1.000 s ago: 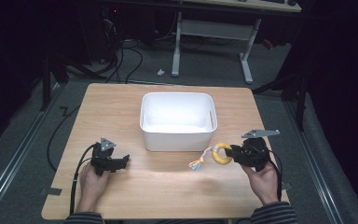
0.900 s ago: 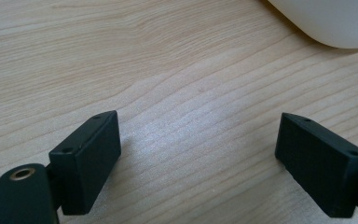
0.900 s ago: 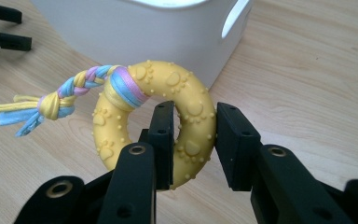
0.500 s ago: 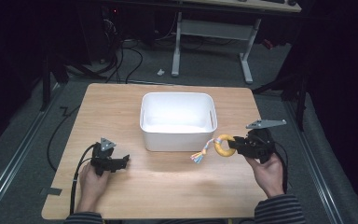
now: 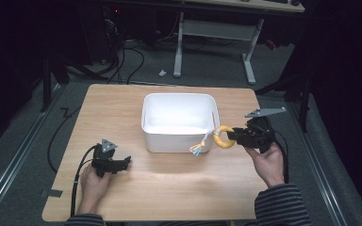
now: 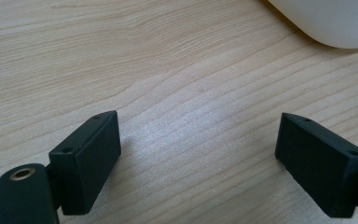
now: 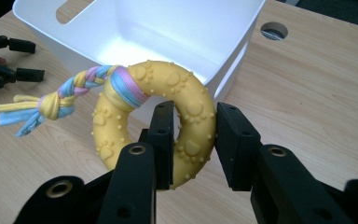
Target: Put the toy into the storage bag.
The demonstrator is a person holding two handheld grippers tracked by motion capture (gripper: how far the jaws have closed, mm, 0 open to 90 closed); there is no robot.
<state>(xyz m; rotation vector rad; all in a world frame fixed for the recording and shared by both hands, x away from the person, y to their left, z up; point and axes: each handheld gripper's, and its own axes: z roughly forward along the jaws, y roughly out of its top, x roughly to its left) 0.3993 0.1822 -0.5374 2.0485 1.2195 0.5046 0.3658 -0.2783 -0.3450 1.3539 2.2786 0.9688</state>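
The right hand-held gripper [image 5: 232, 137], clamped on the yellow ring toy [image 5: 224, 136], now sits higher and nearer the white tub [image 5: 179, 136] than a second ago; the ring now hangs off the bench [image 5: 169, 188] beside the tub's right corner; its braided tail [image 5: 199, 147] dangles against the tub's front wall.

You see the table [image 5: 169, 188] brightly lit from overhead while the room around it sinks into darkness; both gripper views stay sharp, with soft shadows under the jaws.

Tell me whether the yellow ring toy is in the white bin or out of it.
Out. The ring toy hangs beside the bin, outside its right wall, clamped in the right hand-held gripper; the bin looks empty.
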